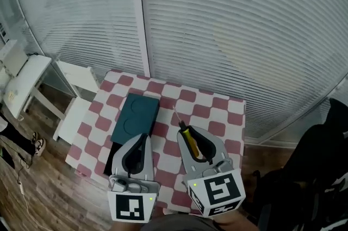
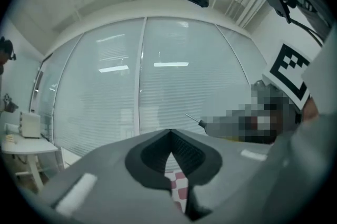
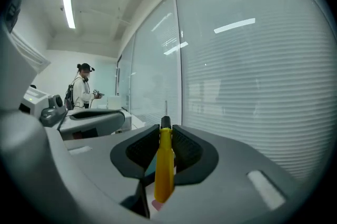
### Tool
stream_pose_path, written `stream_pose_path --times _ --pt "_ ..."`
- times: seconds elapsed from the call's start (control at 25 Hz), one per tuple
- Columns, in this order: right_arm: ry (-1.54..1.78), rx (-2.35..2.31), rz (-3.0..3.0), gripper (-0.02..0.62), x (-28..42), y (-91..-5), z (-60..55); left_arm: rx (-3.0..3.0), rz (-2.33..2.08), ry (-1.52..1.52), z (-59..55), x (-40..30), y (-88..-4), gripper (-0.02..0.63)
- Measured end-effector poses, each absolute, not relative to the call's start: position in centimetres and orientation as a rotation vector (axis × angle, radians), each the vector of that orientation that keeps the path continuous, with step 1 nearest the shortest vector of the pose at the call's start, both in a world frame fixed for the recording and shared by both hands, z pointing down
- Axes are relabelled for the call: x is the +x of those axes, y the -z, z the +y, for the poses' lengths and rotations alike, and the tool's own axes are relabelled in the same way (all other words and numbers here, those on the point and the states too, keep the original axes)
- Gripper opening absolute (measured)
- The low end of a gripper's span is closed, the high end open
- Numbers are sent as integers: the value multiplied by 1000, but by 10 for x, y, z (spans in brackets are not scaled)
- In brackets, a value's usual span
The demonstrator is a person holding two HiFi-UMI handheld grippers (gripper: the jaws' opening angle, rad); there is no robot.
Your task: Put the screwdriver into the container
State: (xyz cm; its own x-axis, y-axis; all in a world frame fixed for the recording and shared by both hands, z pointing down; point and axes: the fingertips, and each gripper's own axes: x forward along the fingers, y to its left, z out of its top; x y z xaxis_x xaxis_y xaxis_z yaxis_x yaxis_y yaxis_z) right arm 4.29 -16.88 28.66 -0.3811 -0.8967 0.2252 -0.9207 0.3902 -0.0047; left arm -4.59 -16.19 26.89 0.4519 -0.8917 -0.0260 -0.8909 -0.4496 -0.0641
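The right gripper (image 1: 191, 133) is nearest, its jaws clamped narrowly on the yellow handle of the screwdriver (image 3: 164, 165). The tool's long axis runs along the jaws, and its black collar and thin metal shaft point forward past the tips, away from the person. Just left of it, the left gripper (image 1: 142, 137) has its jaws closed together and holds nothing. The teal container (image 1: 136, 117) lies ahead of the left jaws on the checkered table (image 1: 217, 110).
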Motion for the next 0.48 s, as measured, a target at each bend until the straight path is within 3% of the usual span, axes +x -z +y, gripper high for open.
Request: stream_pose_path --times 0.48 --pt "-103 1427 -2626 100 26 -249 -102 -2404 1806 -23 -74 -70 -243 2"
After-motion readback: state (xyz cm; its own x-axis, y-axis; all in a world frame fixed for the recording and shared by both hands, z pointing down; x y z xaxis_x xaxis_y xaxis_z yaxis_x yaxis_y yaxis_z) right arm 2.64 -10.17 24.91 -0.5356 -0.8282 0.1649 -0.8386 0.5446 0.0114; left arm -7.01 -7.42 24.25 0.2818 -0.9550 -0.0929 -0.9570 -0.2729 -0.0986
